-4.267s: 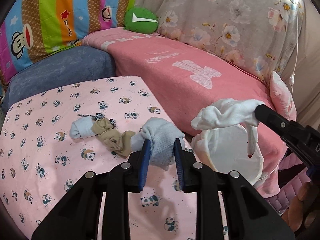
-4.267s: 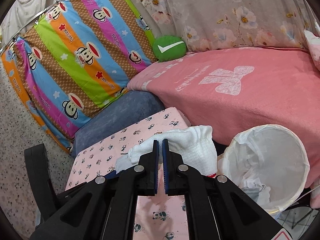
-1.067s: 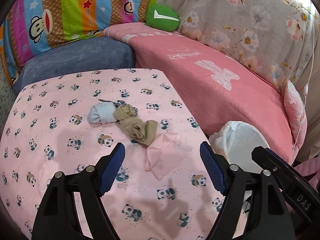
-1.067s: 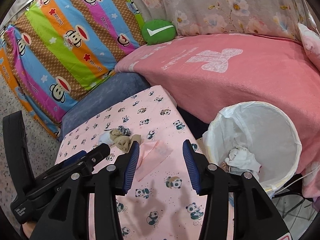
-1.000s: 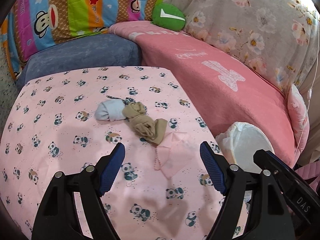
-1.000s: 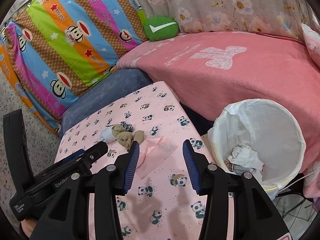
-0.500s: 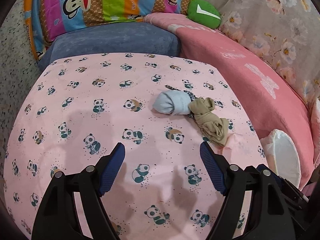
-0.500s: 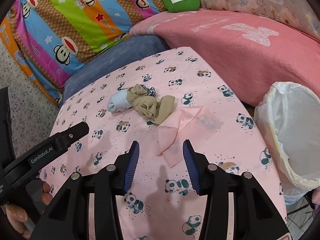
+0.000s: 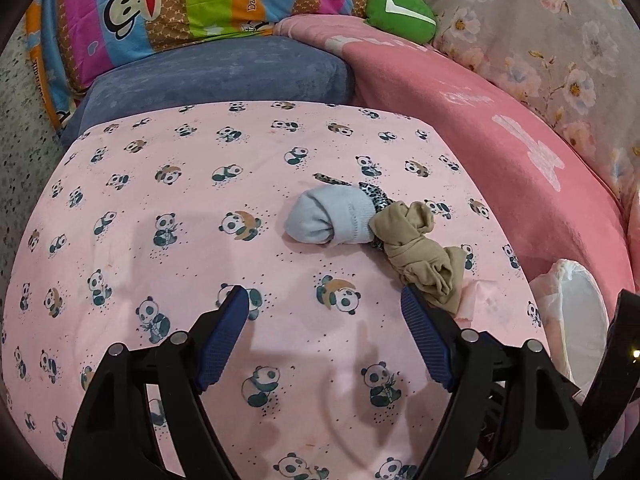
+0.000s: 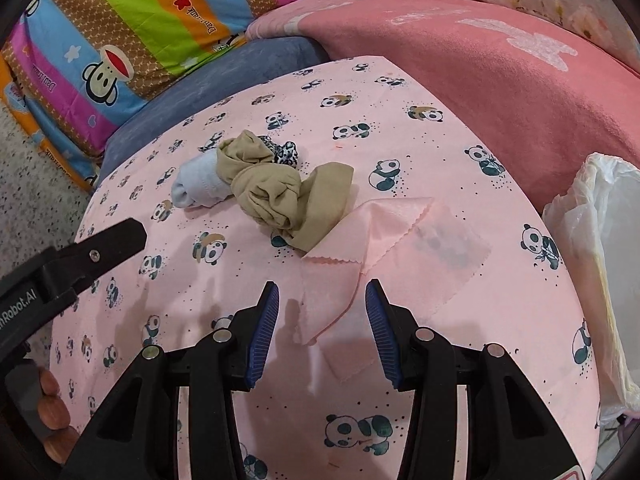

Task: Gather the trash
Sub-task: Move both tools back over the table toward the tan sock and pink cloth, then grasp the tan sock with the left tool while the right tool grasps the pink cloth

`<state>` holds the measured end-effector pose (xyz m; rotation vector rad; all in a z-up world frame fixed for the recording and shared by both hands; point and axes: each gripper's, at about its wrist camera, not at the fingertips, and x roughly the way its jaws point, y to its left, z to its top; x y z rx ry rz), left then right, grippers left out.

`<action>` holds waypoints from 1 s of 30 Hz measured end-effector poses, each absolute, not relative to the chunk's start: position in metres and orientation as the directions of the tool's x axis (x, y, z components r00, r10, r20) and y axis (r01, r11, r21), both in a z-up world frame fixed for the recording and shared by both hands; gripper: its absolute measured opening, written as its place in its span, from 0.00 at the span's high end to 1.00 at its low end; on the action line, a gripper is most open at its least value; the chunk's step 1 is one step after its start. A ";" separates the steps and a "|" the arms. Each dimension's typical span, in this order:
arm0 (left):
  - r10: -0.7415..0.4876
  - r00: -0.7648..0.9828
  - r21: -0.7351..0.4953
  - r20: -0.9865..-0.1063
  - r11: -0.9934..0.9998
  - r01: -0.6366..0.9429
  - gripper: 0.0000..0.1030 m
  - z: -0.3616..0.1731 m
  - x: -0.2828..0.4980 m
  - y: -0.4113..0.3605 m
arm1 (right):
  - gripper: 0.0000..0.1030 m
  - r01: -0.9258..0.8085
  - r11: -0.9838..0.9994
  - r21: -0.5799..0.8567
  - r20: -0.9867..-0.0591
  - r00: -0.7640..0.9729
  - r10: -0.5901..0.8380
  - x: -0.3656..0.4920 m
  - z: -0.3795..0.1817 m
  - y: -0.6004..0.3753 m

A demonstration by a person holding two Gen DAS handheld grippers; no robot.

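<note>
On the pink panda tablecloth (image 9: 160, 200) lie a rolled light blue sock (image 9: 332, 220), a knotted tan stocking (image 9: 420, 252), a leopard-print scrap (image 9: 376, 200) and a flat pink cloth (image 10: 380, 236). My left gripper (image 9: 322, 296) hovers just in front of the sock and stocking, its jaws opening wide with nothing between them. My right gripper (image 10: 322, 286) is low over the near corner of the pink cloth. Its jaws are closing with the cloth between them, and the pads are clear of it. The white-bagged bin (image 10: 600, 240) stands off the table's right edge.
A blue cushion (image 9: 220, 72) and a striped monkey-print pillow (image 9: 180, 4) lie behind the table. A pink blanket (image 10: 500, 60) covers the sofa on the right, with a green cushion (image 9: 400, 10) at its far end. The left gripper's finger (image 10: 80, 256) reaches in at the left of the right wrist view.
Both grippers have come down toward the table, and their views have swung left off the bin. The right gripper's jaws now straddle the pink cloth. The socks held earlier are gone from both.
</note>
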<state>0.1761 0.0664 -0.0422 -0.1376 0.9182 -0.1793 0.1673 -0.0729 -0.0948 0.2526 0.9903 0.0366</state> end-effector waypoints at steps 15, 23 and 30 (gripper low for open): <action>-0.255 0.543 -0.200 -0.800 0.967 0.160 0.18 -0.063 0.220 0.005 | 0.97 0.128 0.949 0.287 -0.824 0.539 0.177 0.173 -0.110 -0.105; -0.313 0.479 -0.257 -0.820 0.949 0.180 0.56 -0.079 0.222 0.002 | 0.97 0.134 0.939 0.317 -0.816 0.543 0.198 0.166 -0.110 -0.113; -0.329 0.497 -0.267 -0.803 0.944 0.193 0.59 -0.067 0.206 0.004 | 0.97 0.138 0.933 0.332 -0.799 0.568 0.200 0.155 -0.100 -0.117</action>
